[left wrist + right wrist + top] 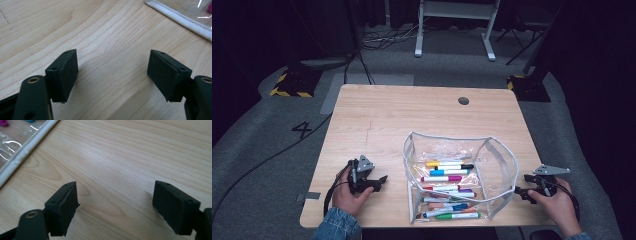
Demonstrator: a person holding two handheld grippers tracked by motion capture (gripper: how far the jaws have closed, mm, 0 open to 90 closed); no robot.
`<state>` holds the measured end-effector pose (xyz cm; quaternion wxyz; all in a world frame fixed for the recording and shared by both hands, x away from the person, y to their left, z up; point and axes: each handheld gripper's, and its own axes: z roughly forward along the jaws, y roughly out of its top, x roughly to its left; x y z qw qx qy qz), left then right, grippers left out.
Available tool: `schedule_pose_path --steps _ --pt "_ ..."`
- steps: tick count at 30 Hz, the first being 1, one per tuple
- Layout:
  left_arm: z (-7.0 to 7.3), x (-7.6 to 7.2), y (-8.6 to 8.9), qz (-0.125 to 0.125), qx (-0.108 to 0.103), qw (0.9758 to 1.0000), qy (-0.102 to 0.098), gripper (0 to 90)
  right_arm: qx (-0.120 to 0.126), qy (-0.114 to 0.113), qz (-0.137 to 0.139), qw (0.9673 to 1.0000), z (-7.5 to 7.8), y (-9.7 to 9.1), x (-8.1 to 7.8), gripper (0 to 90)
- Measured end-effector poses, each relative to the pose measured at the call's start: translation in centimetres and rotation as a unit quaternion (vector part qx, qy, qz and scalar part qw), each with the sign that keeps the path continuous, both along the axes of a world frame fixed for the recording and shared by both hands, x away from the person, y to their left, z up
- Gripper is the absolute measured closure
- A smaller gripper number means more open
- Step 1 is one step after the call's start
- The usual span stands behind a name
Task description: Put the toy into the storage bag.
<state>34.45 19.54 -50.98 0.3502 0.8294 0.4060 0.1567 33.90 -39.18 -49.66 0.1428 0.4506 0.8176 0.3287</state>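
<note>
**Both grippers flank the marker pouch, ready to reach in**

A clear plastic pouch with white piping (460,176) lies toward the near edge of the pale wooden table (387,115), packed with coloured marker pens (448,179). The left gripper (383,179) rests just left of it, the right gripper (517,190) at its right edge, each aimed inward. Both pairs of jaws stand wide apart over bare wood, gripping nothing. This placement probably lets one side steady the pouch while the other works its opening.

Pouch (180,17) cropped by frame edge
</note>
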Motion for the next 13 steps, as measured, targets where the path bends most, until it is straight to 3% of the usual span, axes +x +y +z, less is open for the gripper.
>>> schedule_pose_path --steps 4,5,13 --pt "0.0 0.0 0.0 0.0 0.0 1.0 0.0 25.3 -0.015 -0.041 0.014 0.9989 -0.8 0.1 -0.3 12.1" --pt "0.0 0.0 0.0 0.0 0.0 1.0 0.0 25.3 -0.007 -0.048 0.01 0.9988 -1.1 0.2 -0.3 9.1" --pt "0.0 0.0 0.0 0.004 -0.001 1.0 0.001 24.6 -0.008 -0.053 0.013 0.9985 -1.2 0.3 -0.3 6.9"
